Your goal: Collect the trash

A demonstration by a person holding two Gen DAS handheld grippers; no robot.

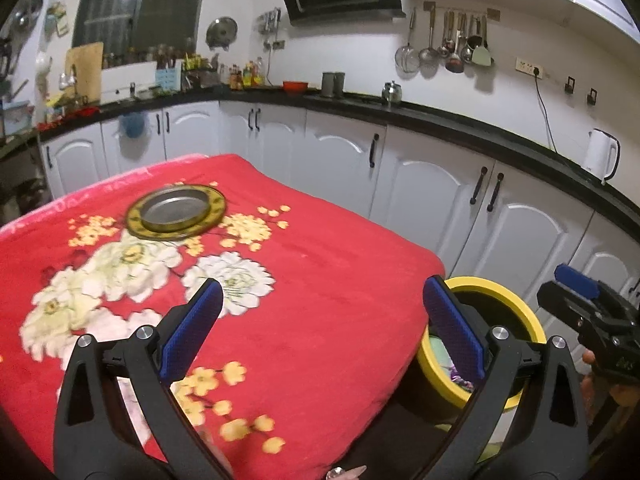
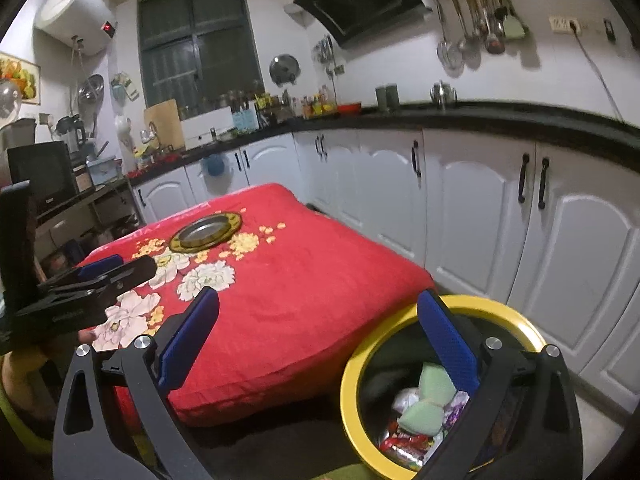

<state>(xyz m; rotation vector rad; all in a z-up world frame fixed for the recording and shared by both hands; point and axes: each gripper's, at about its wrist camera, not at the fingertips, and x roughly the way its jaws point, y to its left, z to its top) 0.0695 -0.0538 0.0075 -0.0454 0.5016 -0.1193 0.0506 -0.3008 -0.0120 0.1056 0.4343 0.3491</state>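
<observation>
Lower right, the right claw (image 2: pixel 318 332) gapes wide and empty, directly above the yellow-rimmed bin (image 2: pixel 352 364) holding wrappers (image 2: pixel 404 442). The left claw (image 1: pixel 322 320), also spread empty, hovers over the red-clothed desk (image 1: pixel 320 240); farther, a metal plate (image 1: pixel 176 212).

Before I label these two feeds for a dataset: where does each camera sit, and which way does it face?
Left wrist: on the left gripper, above the red floral cloth-covered table, facing the cabinets; its open blue-padded fingers and the right gripper show.
Right wrist: on the right gripper, over the yellow-rimmed trash bin; the left gripper shows.
Shared: table, bin, round metal dish.
</observation>
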